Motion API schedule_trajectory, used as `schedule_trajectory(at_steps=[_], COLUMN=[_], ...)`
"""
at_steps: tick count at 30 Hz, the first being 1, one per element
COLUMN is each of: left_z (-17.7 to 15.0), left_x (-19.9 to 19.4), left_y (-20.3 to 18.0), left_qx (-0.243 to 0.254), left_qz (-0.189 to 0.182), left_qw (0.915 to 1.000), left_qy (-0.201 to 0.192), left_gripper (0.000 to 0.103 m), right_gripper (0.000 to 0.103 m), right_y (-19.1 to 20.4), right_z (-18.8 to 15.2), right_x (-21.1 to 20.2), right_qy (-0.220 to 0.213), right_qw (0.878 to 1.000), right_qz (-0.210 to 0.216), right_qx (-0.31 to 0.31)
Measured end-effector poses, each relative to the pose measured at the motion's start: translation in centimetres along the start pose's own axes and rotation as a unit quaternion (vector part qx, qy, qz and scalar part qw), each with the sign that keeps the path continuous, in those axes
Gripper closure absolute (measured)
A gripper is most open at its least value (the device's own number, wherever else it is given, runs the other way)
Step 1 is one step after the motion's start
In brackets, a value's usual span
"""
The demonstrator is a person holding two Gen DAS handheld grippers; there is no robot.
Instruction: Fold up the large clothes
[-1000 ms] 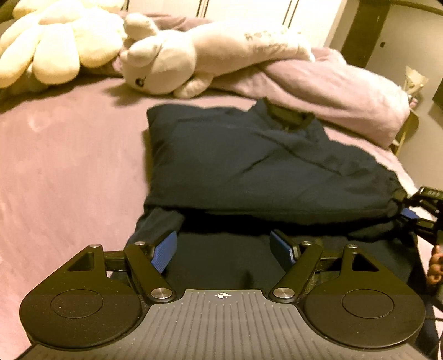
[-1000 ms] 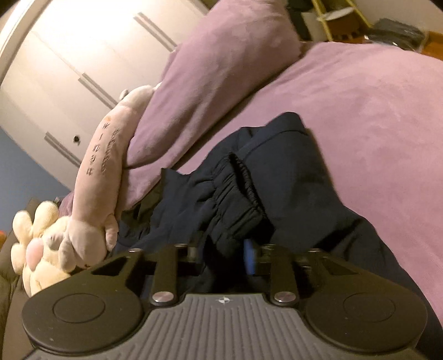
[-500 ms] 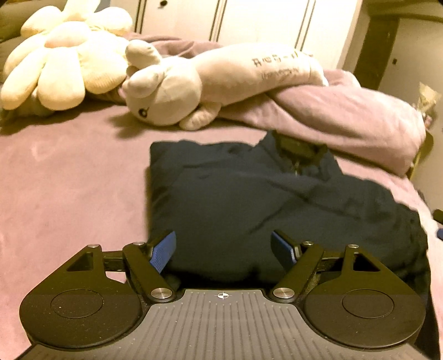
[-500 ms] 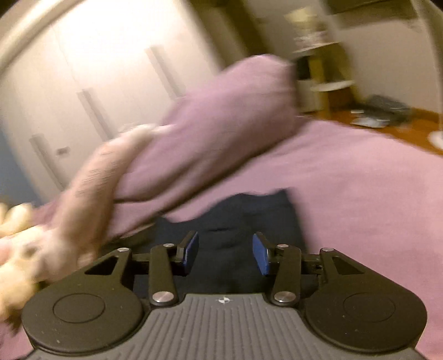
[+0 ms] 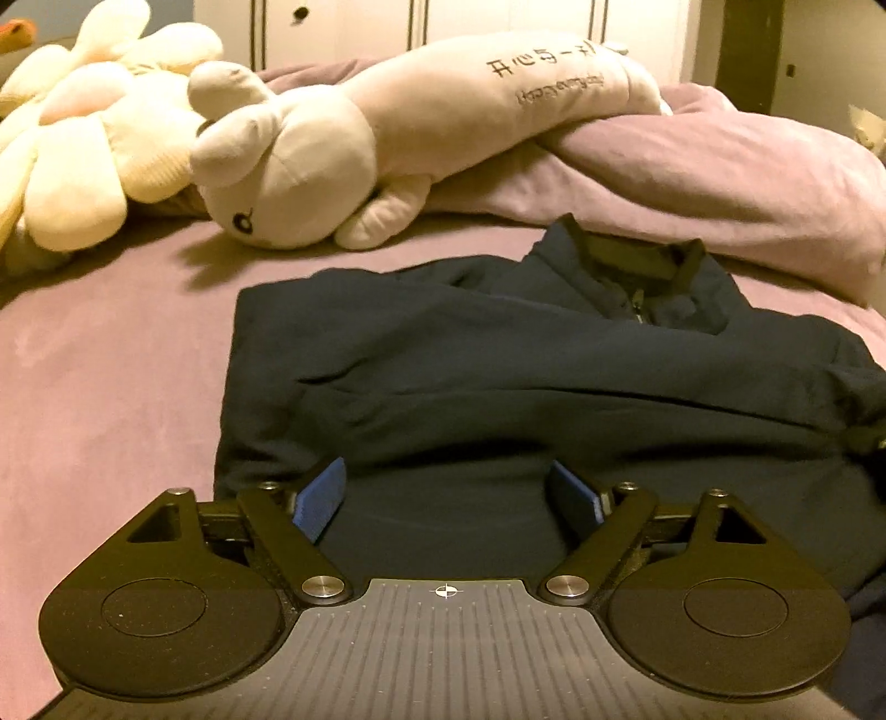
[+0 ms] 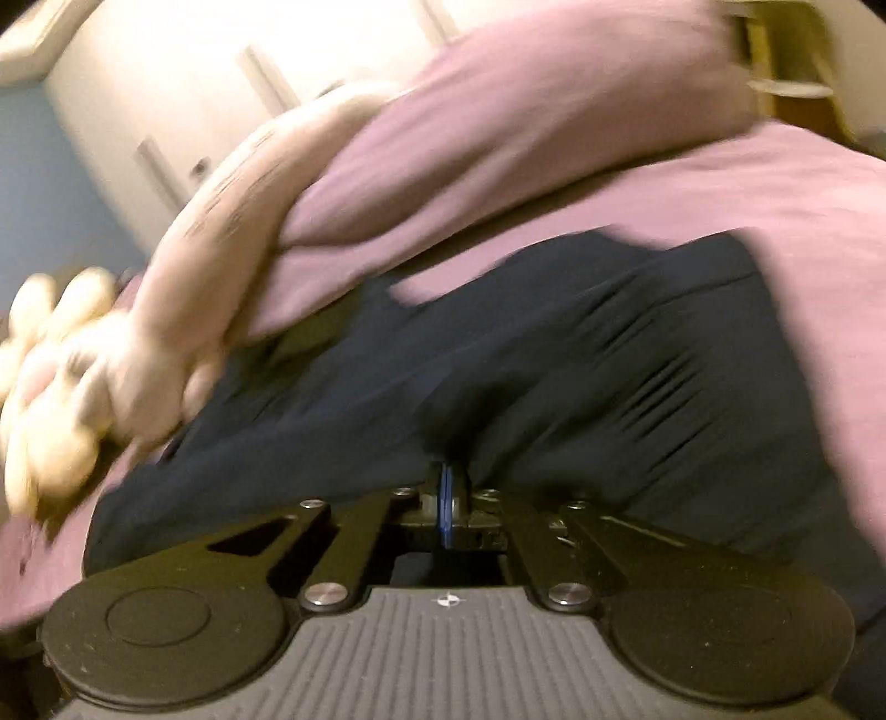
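A dark navy zip-collar jacket [image 5: 526,360] lies folded on the purple bedspread [image 5: 99,387], collar toward the pillows. My left gripper [image 5: 448,493] is open, its blue pads either side of the jacket's near edge, holding nothing. In the blurred right wrist view the jacket [image 6: 554,360] fills the middle, with its gathered ribbed cuff or hem to the right. My right gripper [image 6: 446,482] is shut, its pads pressed together at the jacket's near edge; cloth appears pinched at the tips.
A long cream plush animal [image 5: 387,138] and a yellow flower plush [image 5: 83,155] lie behind the jacket. A purple pillow [image 5: 720,183] lies at the back right. White wardrobe doors [image 5: 443,22] stand behind the bed. A shelf [image 6: 792,83] stands beside the bed.
My right gripper was open half a second ago and has closed at the jacket's edge while swinging down. My left gripper has stayed open and moved slightly closer over the jacket.
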State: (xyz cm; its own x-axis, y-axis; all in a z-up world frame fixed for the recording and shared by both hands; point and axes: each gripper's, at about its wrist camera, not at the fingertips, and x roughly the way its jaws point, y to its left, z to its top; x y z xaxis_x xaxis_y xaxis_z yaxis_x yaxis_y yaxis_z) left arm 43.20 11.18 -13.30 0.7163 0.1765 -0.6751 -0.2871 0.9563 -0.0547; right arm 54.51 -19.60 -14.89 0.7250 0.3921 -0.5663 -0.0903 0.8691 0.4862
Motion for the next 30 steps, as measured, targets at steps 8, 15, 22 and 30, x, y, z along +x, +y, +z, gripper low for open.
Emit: schedule_trajectory(at_steps=[8, 15, 22, 30], left_z=[-0.4, -1.4, -1.1, -2.7], left_x=[-2.0, -2.7, -1.8, -9.1], left_y=[-0.4, -1.1, -0.9, 0.5], left_qx=[0.002, 0.025, 0.029, 0.046], left_qz=[0.014, 0.019, 0.011, -0.019], left_qw=[0.9998, 0.9992, 0.9984, 0.9964], left_qy=[0.010, 0.023, 0.048, 0.069], left_gripper=[0.015, 0.014, 0.012, 0.014], right_gripper=[0.097, 0.097, 0.096, 0.039], right_y=[1.9, 3.8, 5.3, 4.6], right_z=[-1.4, -4.5, -5.1, -6.1], right_x=[-5.7, -3.1, -2.4, -12.8], right_qy=[-0.019, 0.013, 0.019, 0.017], right_qw=[0.995, 0.967, 0.942, 0.969], right_qz=[-0.061, -0.124, -0.155, -0.118], right_qx=[-0.080, -0.223, -0.298, -0.217])
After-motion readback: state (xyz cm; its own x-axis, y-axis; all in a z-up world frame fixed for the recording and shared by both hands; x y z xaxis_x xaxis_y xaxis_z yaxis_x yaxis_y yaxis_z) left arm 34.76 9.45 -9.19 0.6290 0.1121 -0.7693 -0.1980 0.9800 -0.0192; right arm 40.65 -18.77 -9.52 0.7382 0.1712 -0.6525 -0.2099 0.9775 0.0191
